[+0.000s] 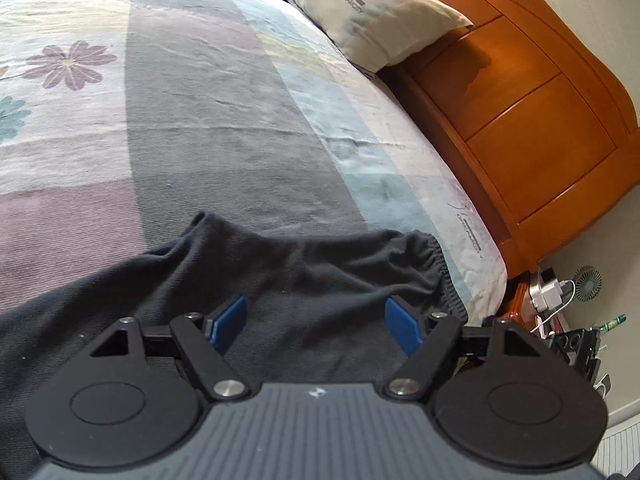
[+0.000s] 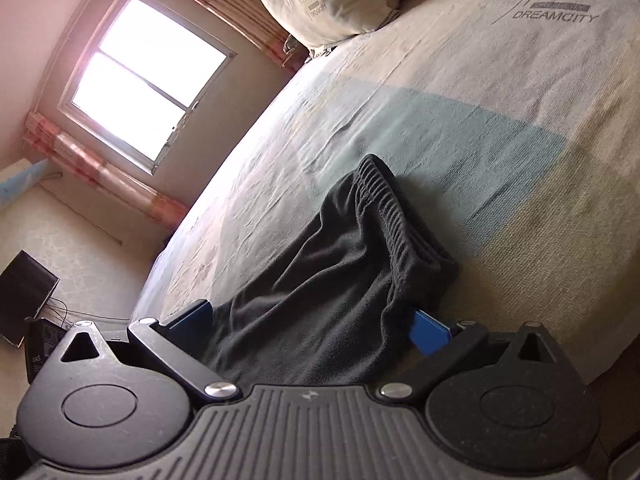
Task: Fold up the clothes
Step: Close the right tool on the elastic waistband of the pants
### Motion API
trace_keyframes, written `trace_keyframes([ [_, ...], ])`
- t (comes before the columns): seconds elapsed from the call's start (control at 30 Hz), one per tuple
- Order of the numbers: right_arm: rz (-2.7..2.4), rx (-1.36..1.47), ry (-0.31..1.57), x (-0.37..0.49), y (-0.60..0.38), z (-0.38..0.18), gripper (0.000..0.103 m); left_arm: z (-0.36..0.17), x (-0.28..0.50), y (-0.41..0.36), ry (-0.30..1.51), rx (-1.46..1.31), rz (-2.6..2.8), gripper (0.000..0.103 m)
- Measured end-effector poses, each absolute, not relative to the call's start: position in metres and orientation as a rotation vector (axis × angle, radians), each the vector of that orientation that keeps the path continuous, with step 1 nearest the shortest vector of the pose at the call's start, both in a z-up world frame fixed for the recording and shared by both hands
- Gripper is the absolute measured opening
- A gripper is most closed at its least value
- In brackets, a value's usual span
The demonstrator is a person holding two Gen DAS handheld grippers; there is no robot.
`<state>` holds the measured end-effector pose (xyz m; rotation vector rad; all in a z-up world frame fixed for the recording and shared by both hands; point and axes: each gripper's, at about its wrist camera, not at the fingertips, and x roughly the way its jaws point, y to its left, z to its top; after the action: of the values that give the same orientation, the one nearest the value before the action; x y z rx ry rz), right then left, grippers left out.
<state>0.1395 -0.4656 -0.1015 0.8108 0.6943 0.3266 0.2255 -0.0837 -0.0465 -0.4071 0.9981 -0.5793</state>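
L gripper [image 1: 316,324] wide open, empty, over dark pants [image 1: 280,280] | R gripper [image 2: 320,328] open, cloth betw pads, grip unclear | risk: waistband [image 2: 392,208] slips, fold skews

Home bedroom. A bed [image 1: 200,120] with a patterned floral sheet filled the scene, a pillow [image 1: 360,12] lay at its far end against an orange wooden headboard [image 1: 540,100]. A curtained window [image 2: 144,76] stood far left.

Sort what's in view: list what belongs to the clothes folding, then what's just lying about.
For the job: dark trousers with elastic waistband, left gripper, right gripper, both open, and the bed they lie on.

Just about: pillow, headboard, small fan, window.
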Motion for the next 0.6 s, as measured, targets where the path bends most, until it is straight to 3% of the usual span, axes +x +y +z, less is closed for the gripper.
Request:
trace_keyframes([
  [0.37,0.401,0.786,0.614,0.135,-0.467,-0.076,0.103,-0.042,0.219,-0.102,1.006,-0.376,-0.619,0.078],
  [0.5,0.309,0.584,0.680,0.151,-0.457,-0.090,0.101,-0.041,0.217,-0.102,1.004,-0.360,-0.618,0.078],
  [0.6,0.339,0.674,0.656,0.145,-0.475,-0.086,0.103,-0.044,0.217,-0.093,1.003,-0.353,-0.591,0.078],
])
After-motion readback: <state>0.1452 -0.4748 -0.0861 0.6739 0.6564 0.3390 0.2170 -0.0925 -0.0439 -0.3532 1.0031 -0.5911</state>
